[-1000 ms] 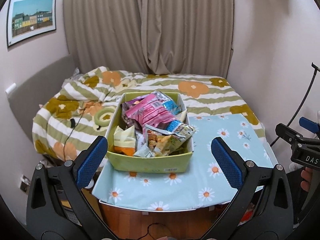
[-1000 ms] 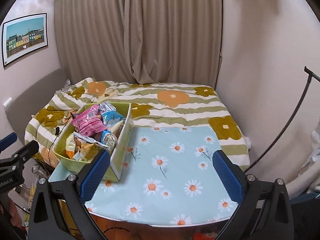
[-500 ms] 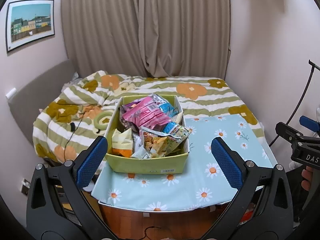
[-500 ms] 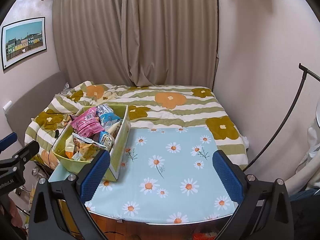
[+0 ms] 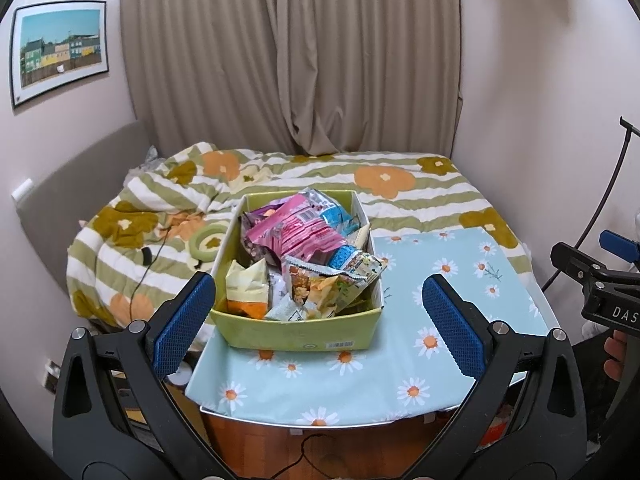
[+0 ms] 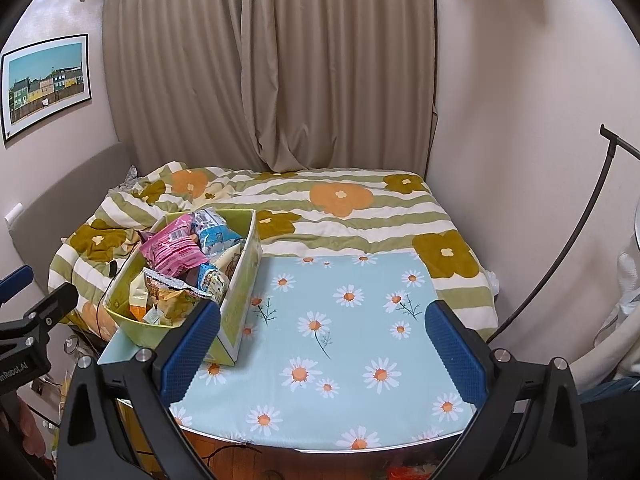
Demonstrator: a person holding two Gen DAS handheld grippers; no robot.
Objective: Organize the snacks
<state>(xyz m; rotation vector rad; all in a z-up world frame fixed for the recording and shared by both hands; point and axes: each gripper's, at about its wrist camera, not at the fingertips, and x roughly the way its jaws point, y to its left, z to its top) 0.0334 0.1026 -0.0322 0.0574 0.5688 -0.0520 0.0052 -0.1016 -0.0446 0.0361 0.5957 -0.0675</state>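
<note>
Snacks [image 5: 304,256] sit heaped in the green box [image 5: 296,334] at the left end of the daisy-cloth table [image 6: 352,344] — pink bag [image 5: 292,232] on top, chip packet [image 5: 332,280] overhanging the right wall. I hold the left gripper [image 5: 318,320] back from the box, fingers spread wide, nothing between them. The right gripper [image 6: 324,354] is likewise wide and empty, over bare cloth. Risk, as I judge it: the pile is loose — pulling a lower packet could spill the top bags onto the bed [image 5: 400,188], and crinkly film may slip from the pads.
</note>
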